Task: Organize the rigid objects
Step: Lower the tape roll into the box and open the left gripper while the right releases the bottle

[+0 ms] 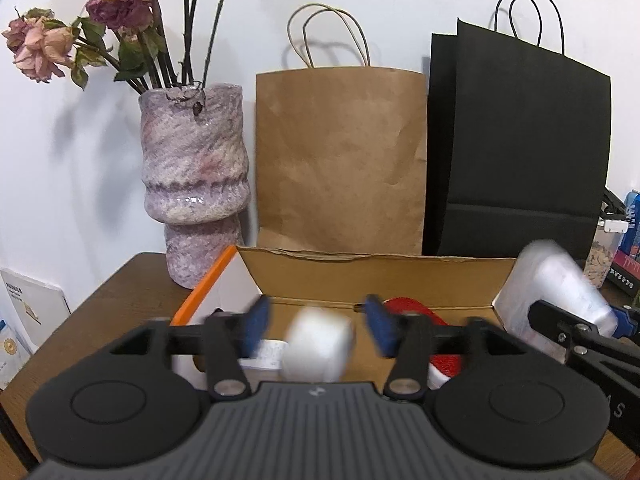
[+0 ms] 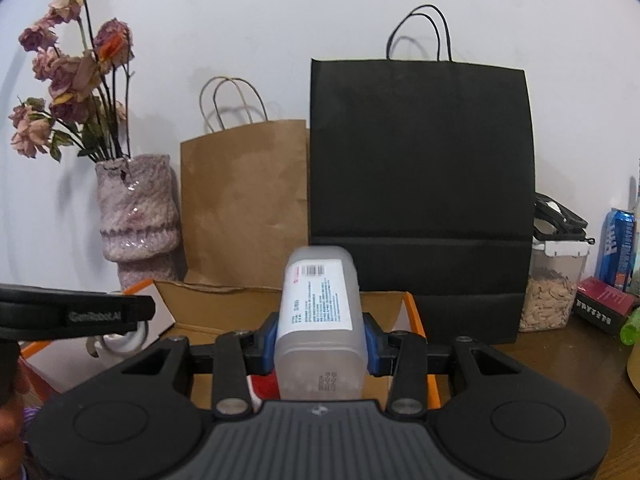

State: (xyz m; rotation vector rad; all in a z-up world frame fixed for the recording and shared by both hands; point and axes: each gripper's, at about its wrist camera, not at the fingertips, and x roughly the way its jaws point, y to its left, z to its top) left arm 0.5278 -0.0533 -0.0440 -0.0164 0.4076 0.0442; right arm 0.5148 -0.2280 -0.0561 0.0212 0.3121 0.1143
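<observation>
My left gripper [image 1: 317, 319] hangs over an open cardboard box [image 1: 376, 276] with orange edges, its blue pads [image 1: 256, 322] spread apart. A blurred white block [image 1: 318, 346] sits in the gap, touching neither pad. Inside the box lie a red object [image 1: 408, 308] and a white labelled roll [image 1: 268, 354]. My right gripper [image 2: 320, 345] is shut on a translucent white bottle [image 2: 320, 296] with a printed label, held over the box's right part [image 2: 224, 308]. That bottle [image 1: 556, 292] also shows at the right of the left wrist view.
Against the wall stand a mottled purple vase [image 1: 196, 184] of dried roses, a brown paper bag [image 1: 340, 160] and a black paper bag [image 2: 420, 160]. To the right are a clear container of nuts [image 2: 552, 292], a blue can [image 2: 616, 248] and a dark red box [image 2: 604, 304].
</observation>
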